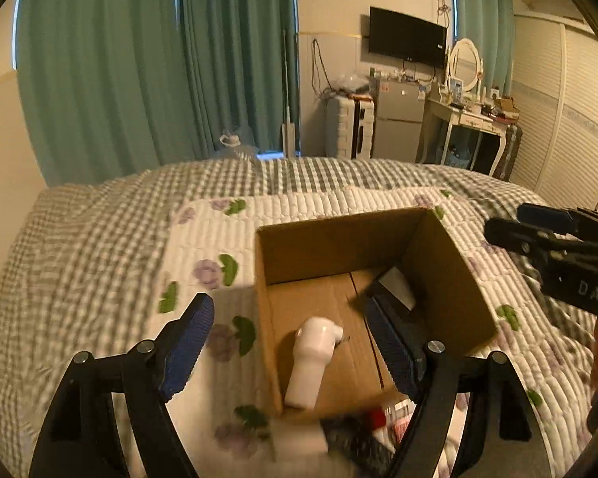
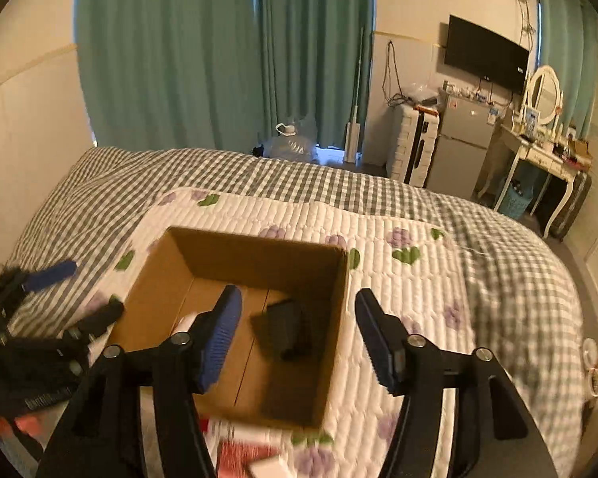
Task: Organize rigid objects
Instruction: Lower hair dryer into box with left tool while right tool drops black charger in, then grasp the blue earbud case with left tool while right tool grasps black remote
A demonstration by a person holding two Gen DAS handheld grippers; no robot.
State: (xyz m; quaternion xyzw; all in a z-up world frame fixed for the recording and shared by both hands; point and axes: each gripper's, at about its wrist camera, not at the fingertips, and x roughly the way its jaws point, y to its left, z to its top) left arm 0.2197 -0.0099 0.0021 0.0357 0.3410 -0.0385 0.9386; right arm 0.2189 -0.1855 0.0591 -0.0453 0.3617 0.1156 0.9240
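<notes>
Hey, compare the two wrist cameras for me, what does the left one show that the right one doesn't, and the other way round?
Only the left wrist view shows the whole white tube-shaped object standing in the cardboard box; the right view catches just a sliver behind a finger. Only the right wrist view shows the dark object clear of the box wall. Both share the box on the floral quilt, and both the left gripper and the right gripper open and empty.

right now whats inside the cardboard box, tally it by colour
White: 1, the white pipe-shaped piece leaning at the near left wall of the cardboard box.
Black: 1, the black object on the box floor toward the right wall.
Total: 2 things in the box. Both grippers are open and hold nothing.
</notes>
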